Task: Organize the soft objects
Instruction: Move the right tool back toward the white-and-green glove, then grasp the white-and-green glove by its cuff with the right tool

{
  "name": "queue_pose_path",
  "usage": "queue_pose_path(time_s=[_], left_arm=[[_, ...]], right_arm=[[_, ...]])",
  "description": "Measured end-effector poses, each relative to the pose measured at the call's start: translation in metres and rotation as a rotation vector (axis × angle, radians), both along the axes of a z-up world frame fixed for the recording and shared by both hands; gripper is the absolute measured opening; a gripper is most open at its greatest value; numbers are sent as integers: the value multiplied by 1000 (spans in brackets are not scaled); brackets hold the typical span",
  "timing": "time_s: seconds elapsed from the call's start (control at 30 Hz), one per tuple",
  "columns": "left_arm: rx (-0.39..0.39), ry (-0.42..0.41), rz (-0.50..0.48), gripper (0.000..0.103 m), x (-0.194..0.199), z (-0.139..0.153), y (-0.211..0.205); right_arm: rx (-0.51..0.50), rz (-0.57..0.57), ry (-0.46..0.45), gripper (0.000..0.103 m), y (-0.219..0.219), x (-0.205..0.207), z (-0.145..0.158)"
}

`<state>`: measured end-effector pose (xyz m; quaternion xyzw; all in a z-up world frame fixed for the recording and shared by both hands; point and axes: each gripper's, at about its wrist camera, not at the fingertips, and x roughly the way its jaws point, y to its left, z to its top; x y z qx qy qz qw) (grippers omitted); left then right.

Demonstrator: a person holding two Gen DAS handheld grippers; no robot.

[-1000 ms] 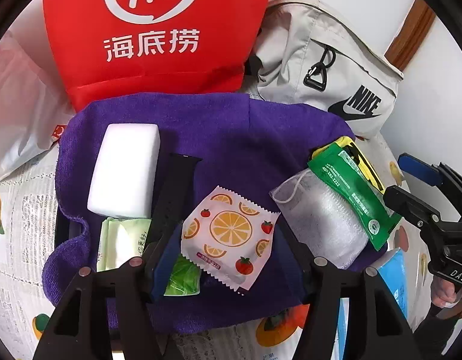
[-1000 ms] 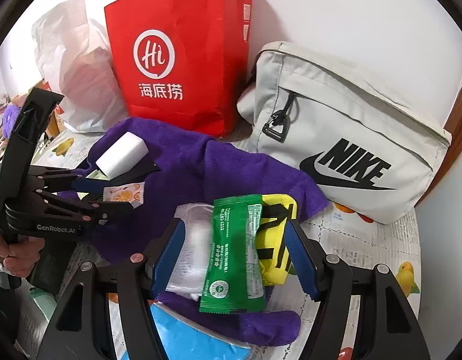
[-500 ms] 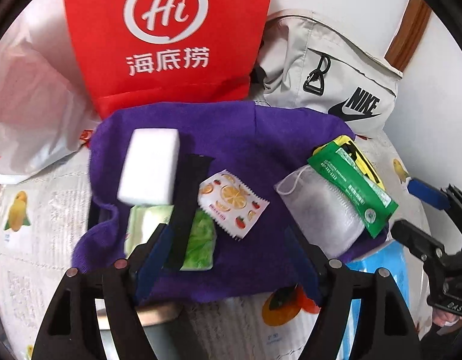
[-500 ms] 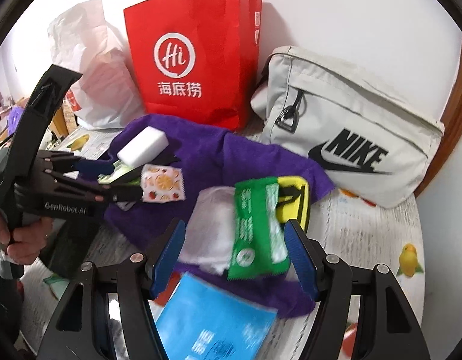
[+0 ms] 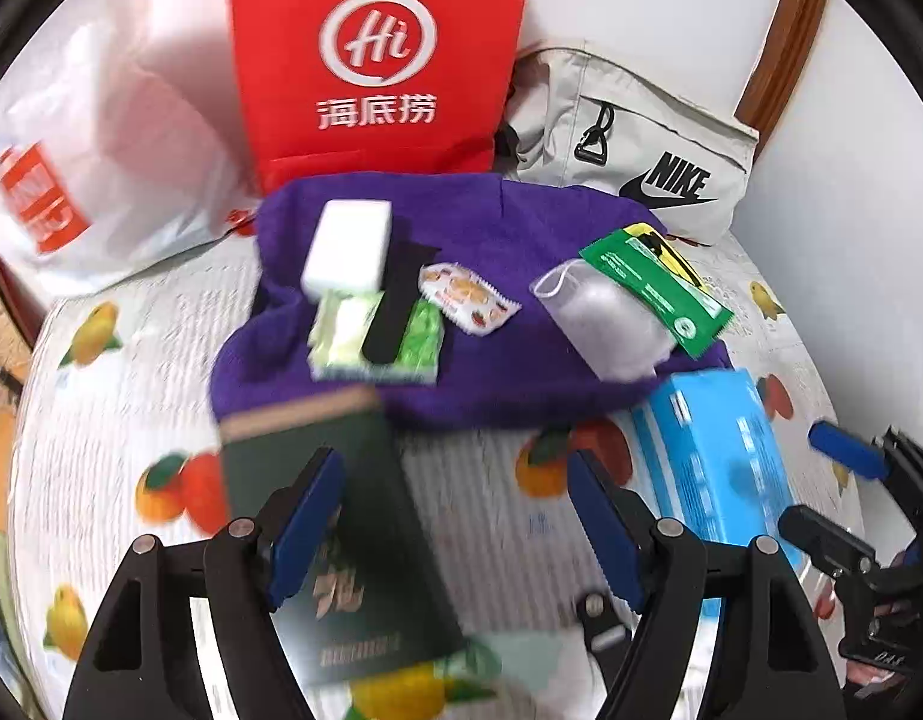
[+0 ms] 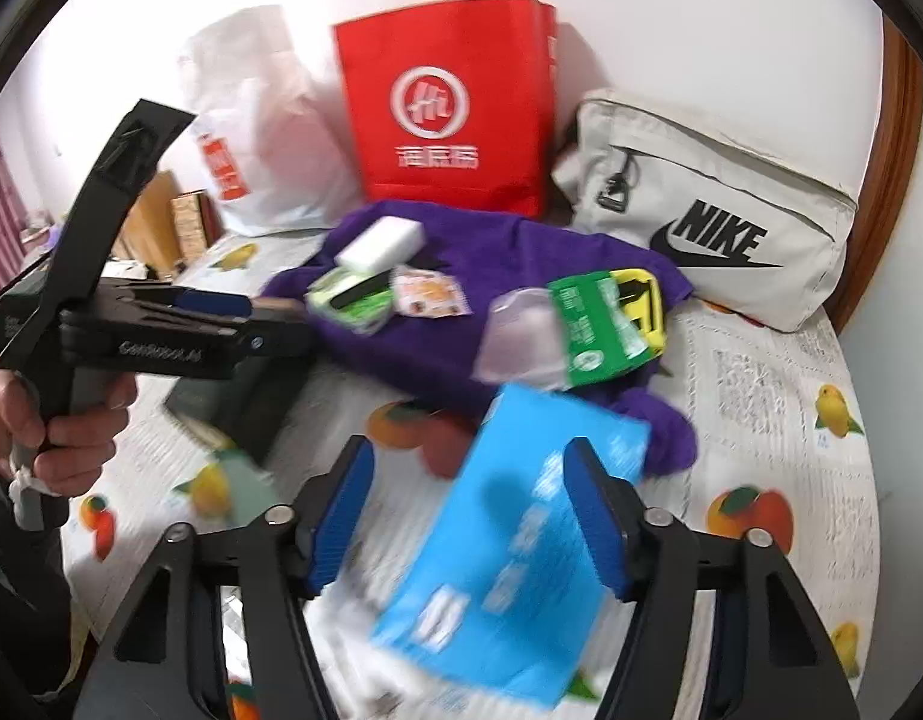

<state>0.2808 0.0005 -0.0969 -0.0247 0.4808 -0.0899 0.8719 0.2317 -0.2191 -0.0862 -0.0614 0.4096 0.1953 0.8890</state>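
A purple towel point(image 5: 509, 240) lies on the fruit-print tablecloth and bears a white sponge point(image 5: 347, 243), a green tissue pack point(image 5: 365, 336) with a black strap point(image 5: 395, 300) across it, an orange-print sachet point(image 5: 464, 297), a clear pouch point(image 5: 605, 318) and a green packet point(image 5: 653, 288). The same towel point(image 6: 491, 276) shows in the right wrist view. My left gripper point(image 5: 455, 528) is open and empty, well short of the towel. My right gripper point(image 6: 470, 516) is open and empty over a blue packet point(image 6: 515, 552).
A dark green box point(image 5: 335, 528) lies under my left gripper. A red paper bag point(image 5: 371, 60), a white plastic bag point(image 5: 101, 138) and a grey Nike bag point(image 5: 635, 150) stand along the wall behind the towel. The blue packet point(image 5: 713, 456) lies right of the left gripper.
Both grippers have drawn back from the towel toward the table's near edge. The dark green box and the blue packet have come into view. Both stay open and empty.
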Motion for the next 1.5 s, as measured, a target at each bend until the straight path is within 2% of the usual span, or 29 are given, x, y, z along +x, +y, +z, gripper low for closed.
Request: queue_pose_path(time_s=[0.1,0.27,0.37,0.47,0.67,0.93,1.03,1.1,1.17,1.3,1.5], left_arm=[[-6,-6,39,75,-25,-1,13],[-37,-2,90,75,-59,-9,35],[-44,-18,126,75,-75,-13,45],[-28,-36,129,75,-91,-18,49],[-59,-22,128,75,-107,-33,62],[-112,1,156,75,-108,-47,80],[-118,8,156,75,-107,-50,82],[-123,14,150,75,-107,-52,82],[-126,17,145,75,-108,-54,81],[-116,17,133,75,-111,-55,78],[-131,37,93,75,-112,-59,64]], right_arm=[[1,33,5,44,12,-28,-3],[32,53,65,33,33,-61,-24],[0,47,78,31,47,-72,-40],[-23,46,102,23,58,-75,-57],[-44,34,130,23,74,-73,-74],[-153,2,148,23,86,-62,-86],[-176,-9,155,26,89,-59,-86],[-199,-12,160,31,94,-54,-91],[-207,-14,158,31,97,-52,-94],[-186,-16,128,21,93,-56,-89],[-63,6,106,20,78,-69,-69]])
